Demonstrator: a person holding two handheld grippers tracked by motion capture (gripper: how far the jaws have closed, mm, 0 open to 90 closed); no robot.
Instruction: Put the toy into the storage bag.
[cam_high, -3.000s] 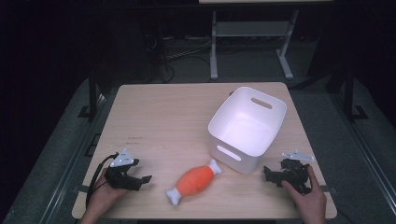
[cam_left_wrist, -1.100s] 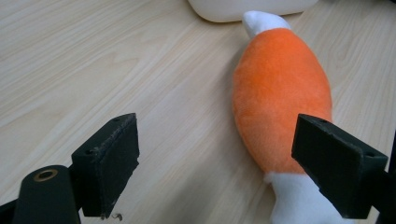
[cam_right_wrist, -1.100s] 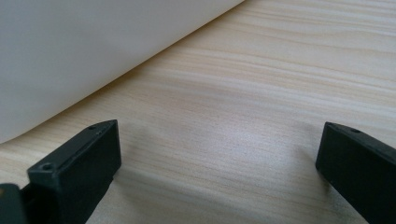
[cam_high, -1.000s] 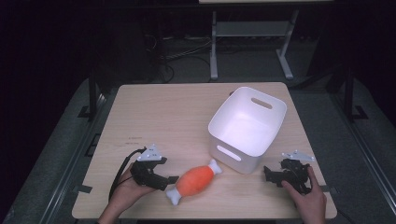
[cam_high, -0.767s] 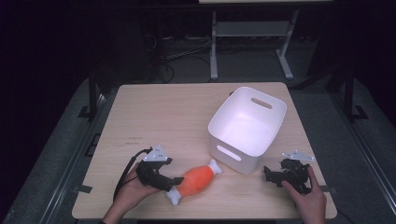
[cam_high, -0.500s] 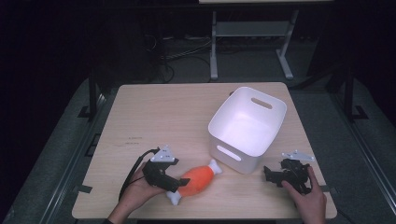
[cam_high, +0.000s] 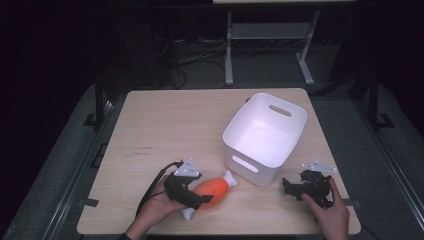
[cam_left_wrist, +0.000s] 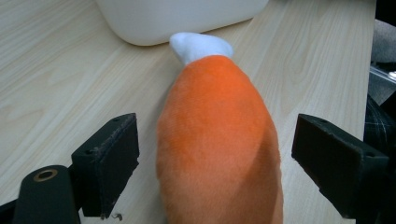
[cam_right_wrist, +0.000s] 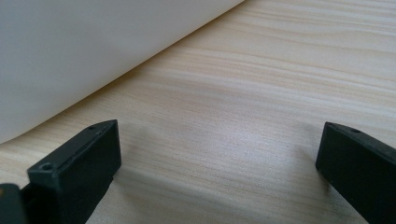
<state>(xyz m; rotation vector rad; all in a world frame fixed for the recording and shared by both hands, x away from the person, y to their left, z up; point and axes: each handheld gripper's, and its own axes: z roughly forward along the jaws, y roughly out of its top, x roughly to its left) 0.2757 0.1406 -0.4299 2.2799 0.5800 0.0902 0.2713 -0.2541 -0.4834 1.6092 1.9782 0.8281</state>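
Plush toy (cam_high: 212, 188): orange body, white ends, lying on the table (cam_high: 175, 125) at lower centre of the high view, one white end just beside the bin.
Bin (cam_high: 265, 137): white, handle slots, centre right of the frame, interior bare.
Left gripper (cam_high: 192, 195): jaws wide, set either side of the toy (cam_left_wrist: 219, 149), gaps showing on both sides.
Right gripper (cam_high: 295, 187): lower right, near the bin's corner; jaws wide over bare wood (cam_right_wrist: 243, 121), bin wall (cam_right_wrist: 93, 51) at upper left.
Open room: upper left of the tabletop.
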